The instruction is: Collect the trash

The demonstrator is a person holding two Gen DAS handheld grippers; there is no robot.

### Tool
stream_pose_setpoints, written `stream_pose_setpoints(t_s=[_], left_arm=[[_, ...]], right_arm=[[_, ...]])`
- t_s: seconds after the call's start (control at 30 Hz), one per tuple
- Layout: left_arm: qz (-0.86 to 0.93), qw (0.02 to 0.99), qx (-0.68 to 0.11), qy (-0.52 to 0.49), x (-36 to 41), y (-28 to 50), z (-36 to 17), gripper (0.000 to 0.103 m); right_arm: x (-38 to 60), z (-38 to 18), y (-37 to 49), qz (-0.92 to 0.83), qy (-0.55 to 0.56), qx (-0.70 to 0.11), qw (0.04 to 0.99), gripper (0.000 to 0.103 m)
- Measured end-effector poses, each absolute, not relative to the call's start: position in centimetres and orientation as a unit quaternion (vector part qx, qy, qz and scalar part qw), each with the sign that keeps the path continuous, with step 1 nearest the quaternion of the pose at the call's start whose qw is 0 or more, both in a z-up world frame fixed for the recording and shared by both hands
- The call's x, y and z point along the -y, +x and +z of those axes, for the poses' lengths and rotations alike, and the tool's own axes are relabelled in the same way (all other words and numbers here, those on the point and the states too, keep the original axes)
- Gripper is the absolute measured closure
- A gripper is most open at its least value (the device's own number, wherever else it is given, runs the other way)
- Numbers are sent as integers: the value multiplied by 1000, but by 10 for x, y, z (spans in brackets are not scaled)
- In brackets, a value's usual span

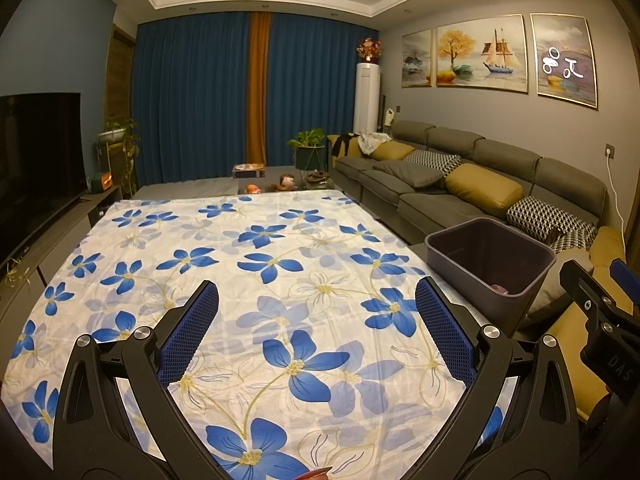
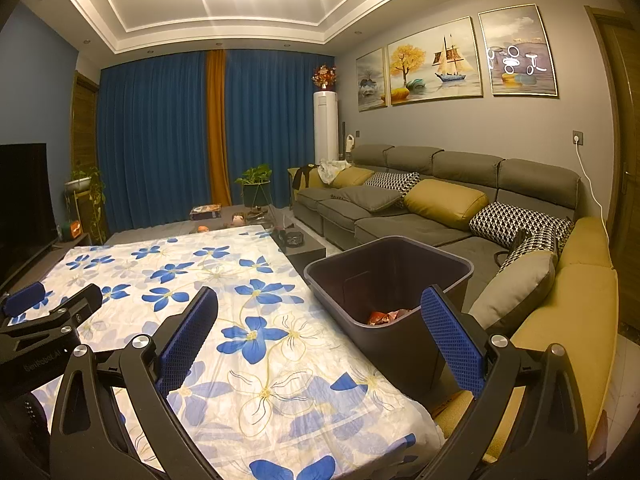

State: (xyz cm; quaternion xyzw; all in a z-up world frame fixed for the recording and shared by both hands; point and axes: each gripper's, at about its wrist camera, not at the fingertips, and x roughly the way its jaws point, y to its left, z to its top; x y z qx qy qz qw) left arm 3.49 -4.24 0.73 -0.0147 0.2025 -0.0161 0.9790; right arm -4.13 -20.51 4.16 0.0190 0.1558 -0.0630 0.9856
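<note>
Above the flowered counter (image 1: 280, 240) we are holding both grippers, left gripper (image 1: 316, 320) and right gripper (image 2: 320, 328), jaws spread and empty. We are keeping the bin (image 2: 400, 344) at its right edge, wrappers (image 2: 386, 316) inside, likely for short drops.

Place: a home living room, lit from a recessed ceiling
Seating: a long grey sofa (image 2: 420, 208) along the right of the frame; mustard and patterned cushions (image 2: 446, 198) strewn on it
Wall: three framed paintings (image 2: 434, 66) at upper right, a sailing ship among them
Window side: blue curtains (image 1: 200, 96) with an orange strip, centre back; a white floor air conditioner (image 1: 366, 96) beside them
Left edge: a dark television (image 1: 38, 160); potted plants (image 1: 308, 148) further back
Foreground: a table under a blue-flowered cloth (image 1: 260, 280)
</note>
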Motion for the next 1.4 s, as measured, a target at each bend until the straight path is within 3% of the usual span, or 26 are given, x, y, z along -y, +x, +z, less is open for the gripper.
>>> stream_pose_setpoints(t_s=[1.07,1.2,1.4], left_arm=[[-27,979,-202,-1,45,32,2,6],[-32,979,-201,5,47,32,0,13],[-33,979,-200,8,48,31,0,13]], right_arm=[[208,40,-45,-66,25,-155,985,5],[208,40,-46,-67,26,-154,985,5],[208,39,-47,-69,31,-155,985,5]])
